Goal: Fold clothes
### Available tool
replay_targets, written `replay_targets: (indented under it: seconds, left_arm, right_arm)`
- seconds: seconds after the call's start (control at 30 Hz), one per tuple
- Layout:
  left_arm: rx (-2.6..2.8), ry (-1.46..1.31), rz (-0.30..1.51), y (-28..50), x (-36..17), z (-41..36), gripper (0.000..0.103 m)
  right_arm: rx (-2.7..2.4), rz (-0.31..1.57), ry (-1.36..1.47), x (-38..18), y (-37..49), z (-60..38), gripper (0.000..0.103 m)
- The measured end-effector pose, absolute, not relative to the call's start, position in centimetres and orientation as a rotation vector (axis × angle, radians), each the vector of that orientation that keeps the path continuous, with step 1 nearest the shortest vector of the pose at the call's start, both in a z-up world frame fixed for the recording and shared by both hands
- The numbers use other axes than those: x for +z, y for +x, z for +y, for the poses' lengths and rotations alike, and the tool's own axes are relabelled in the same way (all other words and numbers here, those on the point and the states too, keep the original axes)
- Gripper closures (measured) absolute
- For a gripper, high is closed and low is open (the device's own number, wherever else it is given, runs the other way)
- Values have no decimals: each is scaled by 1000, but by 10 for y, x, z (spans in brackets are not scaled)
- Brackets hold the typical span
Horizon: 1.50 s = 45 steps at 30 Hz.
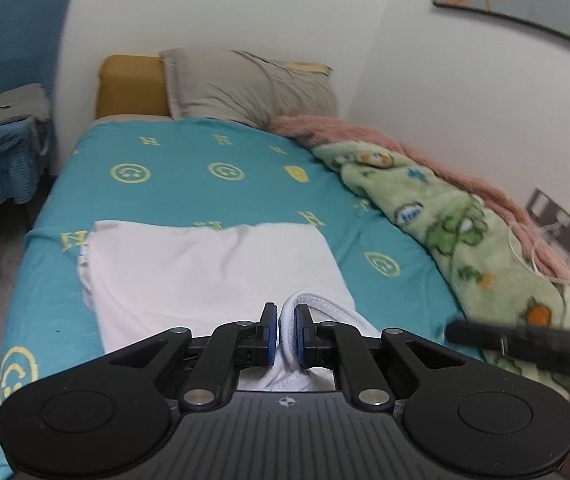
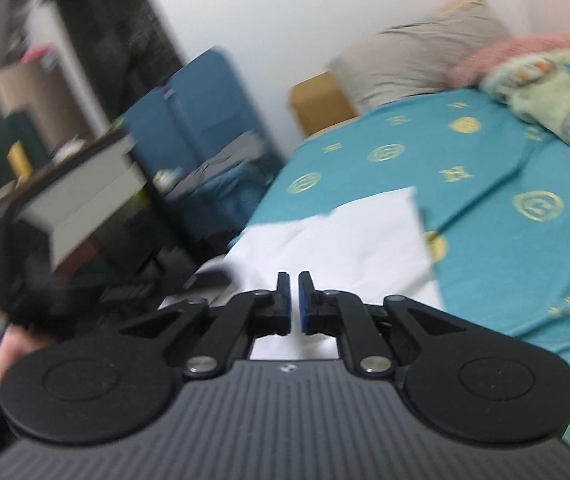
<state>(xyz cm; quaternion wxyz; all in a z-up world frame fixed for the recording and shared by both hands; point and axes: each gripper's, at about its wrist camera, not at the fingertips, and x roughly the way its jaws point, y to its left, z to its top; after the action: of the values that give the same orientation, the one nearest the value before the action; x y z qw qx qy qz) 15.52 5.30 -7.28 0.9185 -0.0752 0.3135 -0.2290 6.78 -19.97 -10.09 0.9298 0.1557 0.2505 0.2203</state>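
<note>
A white garment [image 1: 205, 264] lies partly folded and flat on the teal bedspread [image 1: 189, 148]. My left gripper [image 1: 287, 316] is shut on a thick hemmed edge of that garment at its near side, the fabric bunched between the blue pads. In the right wrist view, which is blurred, the white garment [image 2: 345, 240] lies ahead on the bedspread [image 2: 525, 264]. My right gripper [image 2: 293, 284] hovers over its near edge, jaws almost together with nothing between them. The right gripper shows as a dark blur [image 1: 525, 340] at the right of the left wrist view.
A grey pillow [image 1: 245, 84] and a mustard headboard [image 1: 129, 88] stand at the bed's far end. A green fleece blanket [image 1: 465, 236] and a pink one [image 1: 365, 132] run along the wall side. Blue chairs [image 1: 9, 80] stand left of the bed; shelves [image 2: 45, 120] stand beyond.
</note>
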Motion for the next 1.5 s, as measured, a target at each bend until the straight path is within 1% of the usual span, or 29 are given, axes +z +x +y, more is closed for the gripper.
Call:
replay_targets:
  seconds: [0.03, 0.07, 0.1, 0.13, 0.3, 0.43, 0.53, 0.73, 0.8, 0.87, 0.97, 1.03, 1.13, 1.2, 1.33, 1.4, 1.47, 1.5]
  left_arm:
    - [-474, -170, 637, 155, -71, 56, 94]
    - [-482, -183, 628, 155, -68, 58, 94]
    - [-493, -190, 615, 153, -65, 58, 94]
    - [-506, -191, 597, 150, -61, 58, 94]
    - [-564, -178, 513, 132, -44, 52, 95]
    - [-564, -159, 486, 124, -38, 48, 97]
    - [-554, -148, 475, 119, -38, 45, 97]
    - [-592, -139, 444, 109, -34, 41, 97]
    - [-633, -123, 428, 102, -32, 35, 97]
    - [-653, -105, 419, 96, -30, 27, 98]
    - [-685, -127, 419, 92, -29, 24, 98]
    - [-704, -136, 414, 90, -28, 25, 98]
    - [-711, -148, 417, 90, -28, 28, 98]
    - [-698, -155, 428, 94, -30, 30, 98]
    - [-657, -178, 463, 105, -35, 39, 97]
    - [-628, -192, 488, 113, -38, 46, 97]
    - [-589, -204, 528, 121, -42, 52, 97]
    - [-572, -209, 550, 125, -45, 55, 97]
  right_arm:
    - [460, 508, 291, -101, 62, -191, 38]
    - [469, 496, 282, -101, 57, -184, 26]
    - [466, 491, 257, -102, 53, -177, 20]
    - [462, 486, 229, -102, 50, -170, 22]
    - [321, 441, -131, -117, 44, -126, 22]
    - [240, 500, -206, -127, 55, -129, 22]
    - [161, 497, -178, -118, 55, -145, 22]
    - [48, 369, 18, -76, 31, -201, 22]
    - [31, 360, 72, -72, 26, -217, 22]
    - [38, 364, 136, -71, 24, -231, 22]
    - [191, 377, 253, -69, 21, -240, 22]
    - [255, 350, 330, -65, 15, -244, 22]
    - [280, 355, 306, -65, 17, -236, 22]
    - [275, 409, 245, -72, 24, -224, 22]
    - [328, 611, 96, -101, 40, -188, 22]
    - [289, 684, -5, -119, 48, -171, 23]
    - [263, 698, -19, -128, 53, -168, 43]
    - [261, 702, 16, -128, 58, -171, 62]
